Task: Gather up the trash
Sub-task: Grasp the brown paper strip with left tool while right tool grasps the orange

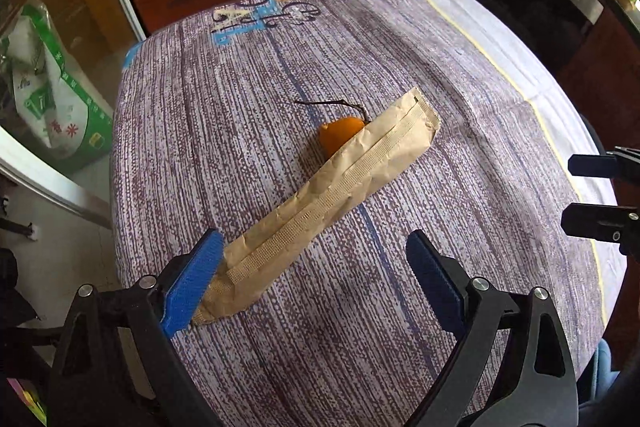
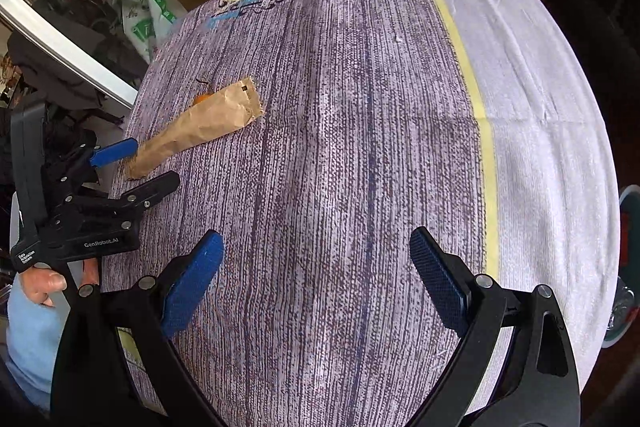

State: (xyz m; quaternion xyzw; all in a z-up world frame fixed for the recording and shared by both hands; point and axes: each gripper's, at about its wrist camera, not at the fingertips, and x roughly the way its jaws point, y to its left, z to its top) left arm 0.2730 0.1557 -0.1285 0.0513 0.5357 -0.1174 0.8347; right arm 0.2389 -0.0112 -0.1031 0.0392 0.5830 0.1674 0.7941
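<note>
Brown paper wrapper (image 1: 332, 187) looks light, crumply; we judge its near end best. Left tongs (image 1: 316, 279) apart beside it, right tongs (image 2: 316, 279) apart, empty.

Left claw (image 1: 314, 279) agape; right claw (image 2: 316, 281) agape.

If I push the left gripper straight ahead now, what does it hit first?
Probably the brown paper wrapper: the left gripper is open with the wrapper's near end beside its left finger. The orange peel lies farther on.
</note>
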